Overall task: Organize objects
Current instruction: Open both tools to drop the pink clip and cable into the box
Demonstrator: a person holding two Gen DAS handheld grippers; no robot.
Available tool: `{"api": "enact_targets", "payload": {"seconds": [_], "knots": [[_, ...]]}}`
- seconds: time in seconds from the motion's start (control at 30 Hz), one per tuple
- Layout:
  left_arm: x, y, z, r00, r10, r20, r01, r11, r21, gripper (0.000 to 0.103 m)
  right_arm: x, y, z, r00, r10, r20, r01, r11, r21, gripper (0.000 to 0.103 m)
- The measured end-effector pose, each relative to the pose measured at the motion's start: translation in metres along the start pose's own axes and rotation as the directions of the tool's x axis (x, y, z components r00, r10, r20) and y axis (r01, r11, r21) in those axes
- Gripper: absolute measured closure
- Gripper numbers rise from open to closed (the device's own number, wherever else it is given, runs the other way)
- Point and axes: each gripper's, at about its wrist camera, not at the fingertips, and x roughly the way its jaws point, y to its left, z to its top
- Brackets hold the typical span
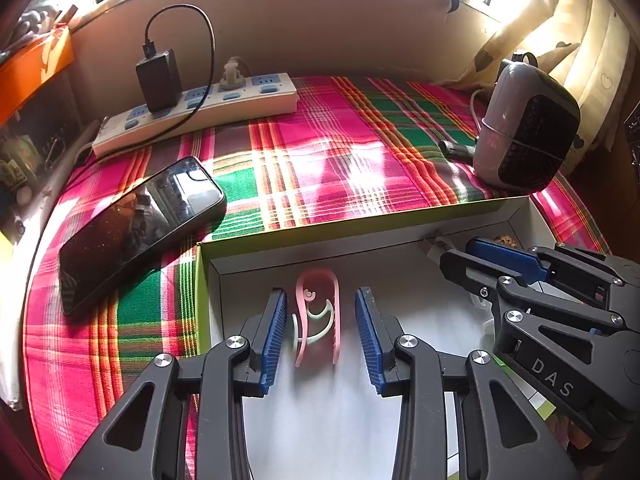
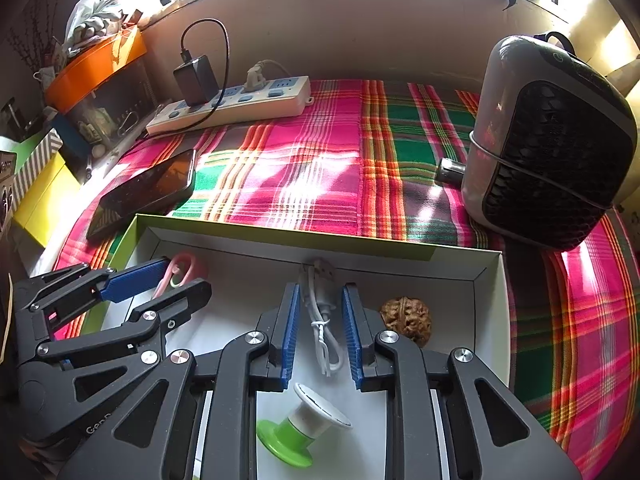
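Sunlit plaid cloth (image 2: 320,168) covers a table under a window, with a power strip (image 1: 196,112), a phone (image 1: 140,228) and a small heater (image 2: 552,144) lying outside a shallow white box (image 2: 280,236). Both grippers reach into the box. The left gripper (image 1: 321,332) has its jaws apart, with a pink clip (image 1: 318,316) lying on the box floor between the pads and clear of both. The right gripper (image 2: 320,332) straddles a white cable (image 2: 320,312); its blue pads stand just off the cord on either side, so it looks released rather than clamped. A walnut (image 2: 406,320) sits just right of that gripper, and a green-and-white spool (image 2: 304,428) lies nearer the camera. Both items seem already placed, so the risk lies in pulling out: a pad could snag the clip's curved arm or the cable's tied loop and drag it back out, or the right gripper could nudge the walnut and set it rolling. The two grippers are also near each other and could knock together.
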Motion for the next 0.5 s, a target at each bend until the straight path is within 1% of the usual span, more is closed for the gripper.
{"api": "enact_targets", "payload": {"seconds": [0.07,0.27,0.37,0.43,0.5], "knots": [[-0.002,0.001,-0.001,1.0,0.008,0.005,-0.007,1.0,-0.006,0.068,0.0,0.001,-0.001,1.0,0.003,0.0,-0.003,1.0,-0.002,0.075],[-0.007,0.002,-0.005,1.0,0.017,0.008,-0.017,1.0,-0.013,0.068,-0.006,0.003,-0.003,1.0,-0.003,0.019,0.004,1.0,-0.011,0.073],[-0.014,0.0,-0.007,1.0,0.016,0.023,-0.016,1.0,-0.004,0.068,-0.008,0.003,-0.006,1.0,-0.005,0.023,0.005,1.0,-0.011,0.069],[-0.017,0.0,-0.008,1.0,0.009,0.022,-0.008,1.0,-0.009,0.068,-0.01,0.003,-0.007,1.0,-0.012,0.029,0.013,1.0,-0.013,0.069],[-0.019,0.0,-0.01,1.0,0.017,0.023,-0.017,1.0,-0.014,0.068,-0.013,0.002,-0.009,0.999,-0.008,0.031,0.008,1.0,-0.007,0.069]]}}
